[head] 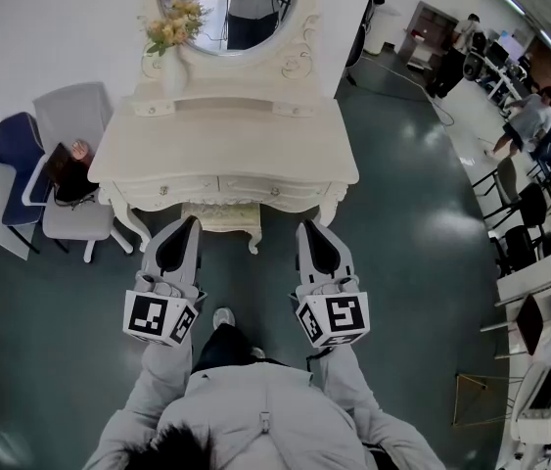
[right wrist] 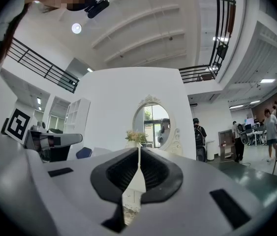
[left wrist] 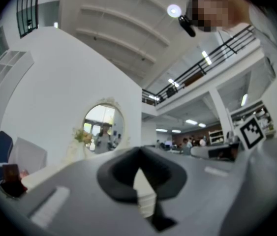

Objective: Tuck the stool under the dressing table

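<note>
Head view looks down — both gripper views face the dressing table.

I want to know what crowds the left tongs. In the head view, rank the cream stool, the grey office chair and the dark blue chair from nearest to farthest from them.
1. Cream stool, under the white dressing table, just right of the left tongs.
2. Grey office chair, left of the table.
3. Dark blue chair, beyond the grey one, farthest left.

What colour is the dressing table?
Cream white all over, with carved trim along the front. The dressing table shows best in the head view.
</note>
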Demonstrator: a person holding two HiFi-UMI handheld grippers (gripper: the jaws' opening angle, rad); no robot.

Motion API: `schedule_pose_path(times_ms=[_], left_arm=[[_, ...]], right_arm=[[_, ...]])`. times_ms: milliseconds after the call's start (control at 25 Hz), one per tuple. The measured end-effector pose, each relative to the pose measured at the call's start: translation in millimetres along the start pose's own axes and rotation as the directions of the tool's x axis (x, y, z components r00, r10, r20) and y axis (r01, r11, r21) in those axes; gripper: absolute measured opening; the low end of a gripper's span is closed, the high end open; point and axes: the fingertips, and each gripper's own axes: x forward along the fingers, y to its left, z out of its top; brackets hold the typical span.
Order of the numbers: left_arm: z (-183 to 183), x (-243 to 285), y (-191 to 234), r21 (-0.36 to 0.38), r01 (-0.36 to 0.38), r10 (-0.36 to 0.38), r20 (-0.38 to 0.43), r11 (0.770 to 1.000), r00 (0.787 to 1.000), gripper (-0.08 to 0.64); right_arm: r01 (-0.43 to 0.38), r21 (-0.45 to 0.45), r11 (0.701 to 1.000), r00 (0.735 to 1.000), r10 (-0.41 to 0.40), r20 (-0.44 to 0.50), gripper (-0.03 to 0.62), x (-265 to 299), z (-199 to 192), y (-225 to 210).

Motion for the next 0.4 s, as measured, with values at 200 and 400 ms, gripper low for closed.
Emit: schedule_pose_path(times_ms=[200, 400], left_arm=[[0.2, -0.7, -2.7, 0.001, -0.009, 0.009, 0.003, 1.000, 1.000, 0.005], [4.9, -1.9, -4.0, 0.001, -0.020, 0.020, 0.011, 1.000, 1.000, 0.005]], right_arm=[[0.004, 0.001, 1.000, 1.000, -0.004, 0.006, 0.001, -3.4, 1.2, -2.1], [0.000, -0.003, 1.000, 1.000, 0.000, 0.014, 0.001, -6.7, 5.4, -1.0]])
